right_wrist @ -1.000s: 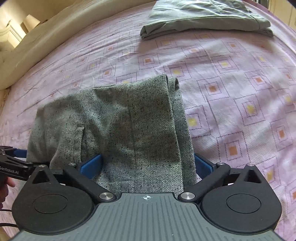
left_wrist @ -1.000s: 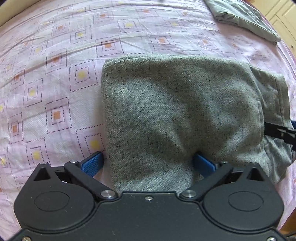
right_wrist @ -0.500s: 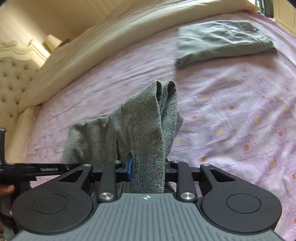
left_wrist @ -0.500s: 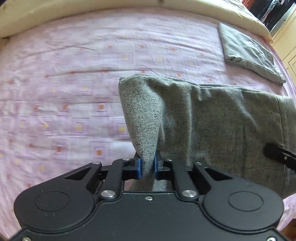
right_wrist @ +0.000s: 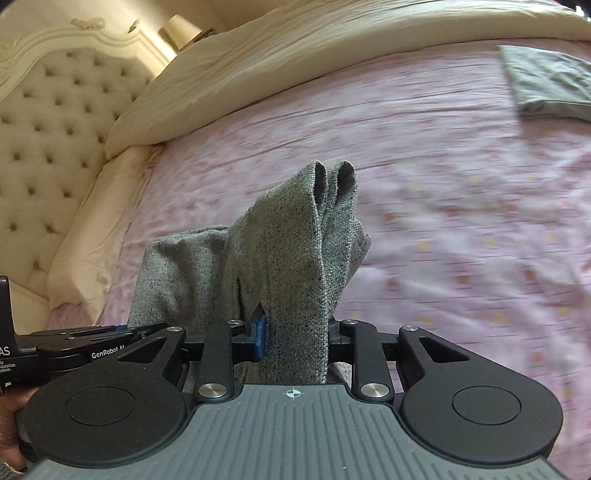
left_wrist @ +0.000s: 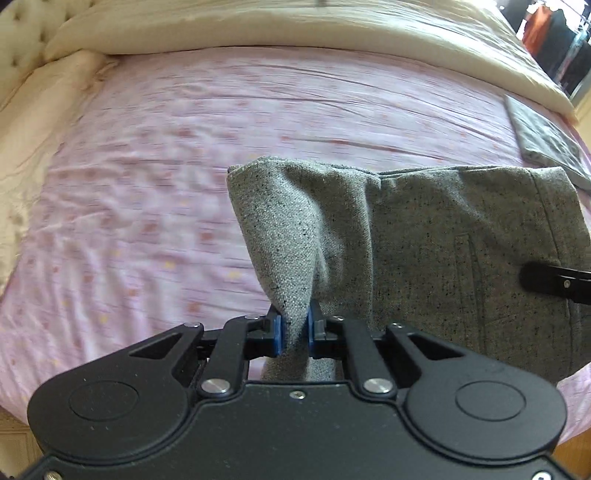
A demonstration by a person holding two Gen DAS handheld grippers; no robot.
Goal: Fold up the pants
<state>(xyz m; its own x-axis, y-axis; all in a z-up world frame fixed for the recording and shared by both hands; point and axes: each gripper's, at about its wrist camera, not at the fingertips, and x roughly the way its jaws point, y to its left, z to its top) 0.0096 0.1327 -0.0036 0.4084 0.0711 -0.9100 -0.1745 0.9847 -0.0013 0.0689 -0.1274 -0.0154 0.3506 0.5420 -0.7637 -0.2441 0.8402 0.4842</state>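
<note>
The left tongs (left_wrist: 294, 328) were clenched on a bunched edge of the grey speckled pants (left_wrist: 424, 258), the blue pads (left_wrist: 277, 334) pinching the cloth so that it rose from them in a narrow ridge toward 12 o'clock and then spread broad toward 3 o'clock. In the right wrist view the right tongs (right_wrist: 295, 332) were likewise clamped on the pants (right_wrist: 295, 266), the fabric standing up between the fingers in a doubled fold with two rounded layers at its top, while the rest of the garment sagged away toward 9 o'clock. The pants hung lifted between the two tools above the bed; whether any of the lower cloth touched the sheet could not be told. The pink patterned sheet (left_wrist: 166, 192) lay beneath, blurred in both views. A cream duvet (left_wrist: 295, 26) was heaped along the far side at 12 o'clock, and a tufted cream headboard (right_wrist: 48, 122) stood at 10 o'clock in the right wrist view. A second, olive-grey folded garment (right_wrist: 550, 85) lay flat on the sheet at 2 o'clock, well apart from the held pants. The left tool's black body (right_wrist: 74, 350) showed at 9 o'clock in the right wrist view.
</note>
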